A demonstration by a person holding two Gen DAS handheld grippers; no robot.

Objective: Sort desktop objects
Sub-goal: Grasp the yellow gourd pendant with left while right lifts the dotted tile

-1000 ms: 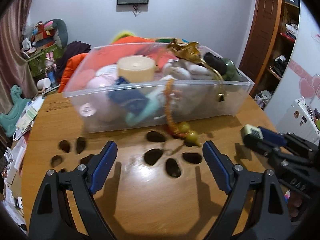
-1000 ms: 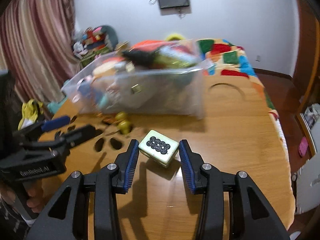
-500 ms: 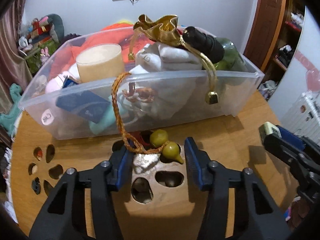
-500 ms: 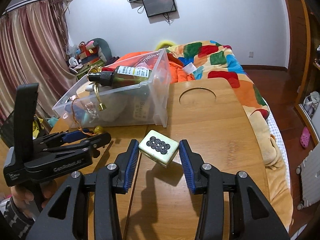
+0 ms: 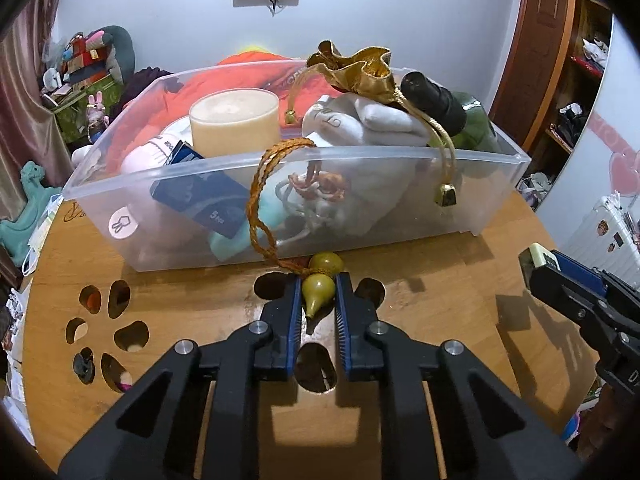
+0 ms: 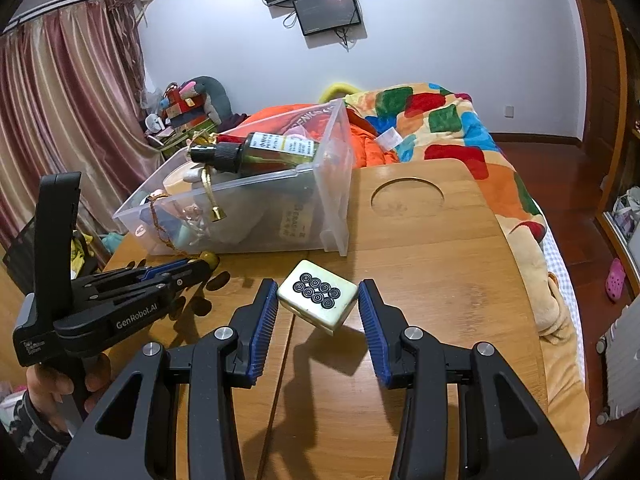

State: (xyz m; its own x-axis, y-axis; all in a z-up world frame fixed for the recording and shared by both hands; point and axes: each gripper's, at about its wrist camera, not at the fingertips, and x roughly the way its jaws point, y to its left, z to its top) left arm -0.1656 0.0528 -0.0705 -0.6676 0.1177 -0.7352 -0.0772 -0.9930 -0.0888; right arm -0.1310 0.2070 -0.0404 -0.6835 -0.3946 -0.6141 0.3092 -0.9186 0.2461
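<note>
My left gripper (image 5: 317,292) is shut on a small olive-green gourd charm (image 5: 318,289) on the wooden table, just in front of the clear plastic bin (image 5: 480,184). The charm's braided orange cord (image 5: 258,200) loops up over the bin's front wall. My right gripper (image 6: 318,300) is shut on a cream mahjong tile (image 6: 318,298) with black circles, held tilted above the table. The tile also shows in the left wrist view (image 5: 536,258). The left gripper shows in the right wrist view (image 6: 188,272).
The bin holds a cream jar (image 5: 234,122), a gold pouch (image 5: 356,70), white cloth, a dark green bottle (image 6: 260,150) and a blue box. The table (image 6: 440,280) has paw-shaped cut-outs (image 5: 108,332) and a round recess (image 6: 407,200). A bed with a colourful blanket (image 6: 440,120) lies behind.
My left gripper moved forward to the bin and closed from wide open onto the gourd charm. My right gripper kept hold of the tile while its view swung right.
</note>
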